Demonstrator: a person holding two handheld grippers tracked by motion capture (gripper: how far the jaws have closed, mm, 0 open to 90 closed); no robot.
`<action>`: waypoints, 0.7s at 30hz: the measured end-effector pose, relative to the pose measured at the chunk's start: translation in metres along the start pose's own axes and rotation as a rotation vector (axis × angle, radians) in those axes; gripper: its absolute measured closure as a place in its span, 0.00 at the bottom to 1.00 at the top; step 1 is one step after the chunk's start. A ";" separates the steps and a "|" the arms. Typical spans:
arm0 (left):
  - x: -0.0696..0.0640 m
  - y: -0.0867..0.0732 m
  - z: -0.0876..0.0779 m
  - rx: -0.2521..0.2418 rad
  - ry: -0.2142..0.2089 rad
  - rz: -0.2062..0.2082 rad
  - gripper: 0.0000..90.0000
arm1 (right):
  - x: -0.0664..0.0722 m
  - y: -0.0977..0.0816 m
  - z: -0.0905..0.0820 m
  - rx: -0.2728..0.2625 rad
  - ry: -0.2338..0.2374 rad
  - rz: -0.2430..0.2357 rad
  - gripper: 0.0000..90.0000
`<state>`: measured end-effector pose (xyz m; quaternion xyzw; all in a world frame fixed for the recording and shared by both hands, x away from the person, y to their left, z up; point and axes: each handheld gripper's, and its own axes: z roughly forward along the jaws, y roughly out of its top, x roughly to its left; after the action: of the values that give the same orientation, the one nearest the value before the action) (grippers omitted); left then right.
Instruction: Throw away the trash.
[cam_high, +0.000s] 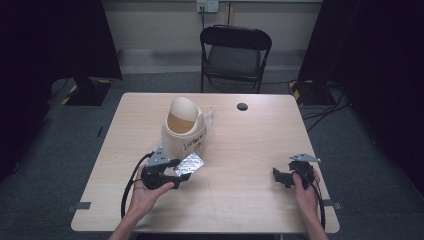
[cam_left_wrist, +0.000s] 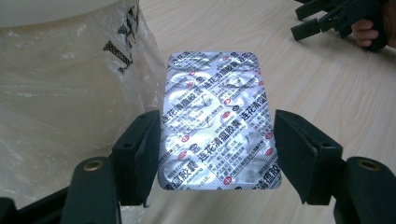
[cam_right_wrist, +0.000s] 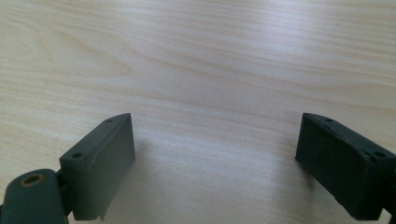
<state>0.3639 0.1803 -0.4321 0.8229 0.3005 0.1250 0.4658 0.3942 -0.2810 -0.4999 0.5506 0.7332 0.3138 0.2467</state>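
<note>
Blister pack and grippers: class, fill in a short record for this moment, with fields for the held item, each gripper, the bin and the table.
held item: silver blister pack, printed foil side to the left gripper's camera
left gripper: shut on the pack's two long edges, beside the bin
right gripper: open, nothing between its jaws, over bare table
bin: cream swing-lid bin with a clear plastic liner
table: light wood table, small black disc near its far edge

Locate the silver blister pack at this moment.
The blister pack is clamped between the left gripper jaws at the table's left, just in front of the swing-lid bin.
</note>
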 end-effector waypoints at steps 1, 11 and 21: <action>0.000 0.002 -0.002 -0.008 0.001 0.006 0.38 | 0.000 0.000 0.000 0.001 0.000 0.000 0.12; 0.010 0.008 -0.019 -0.045 0.006 0.009 0.38 | 0.000 0.000 0.000 0.001 -0.001 0.000 0.12; 0.021 0.019 -0.042 -0.078 0.021 0.023 0.38 | 0.000 0.000 0.000 0.001 0.003 0.000 0.12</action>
<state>0.3672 0.2144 -0.3955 0.8061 0.2909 0.1507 0.4927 0.3947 -0.2812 -0.4998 0.5502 0.7338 0.3141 0.2453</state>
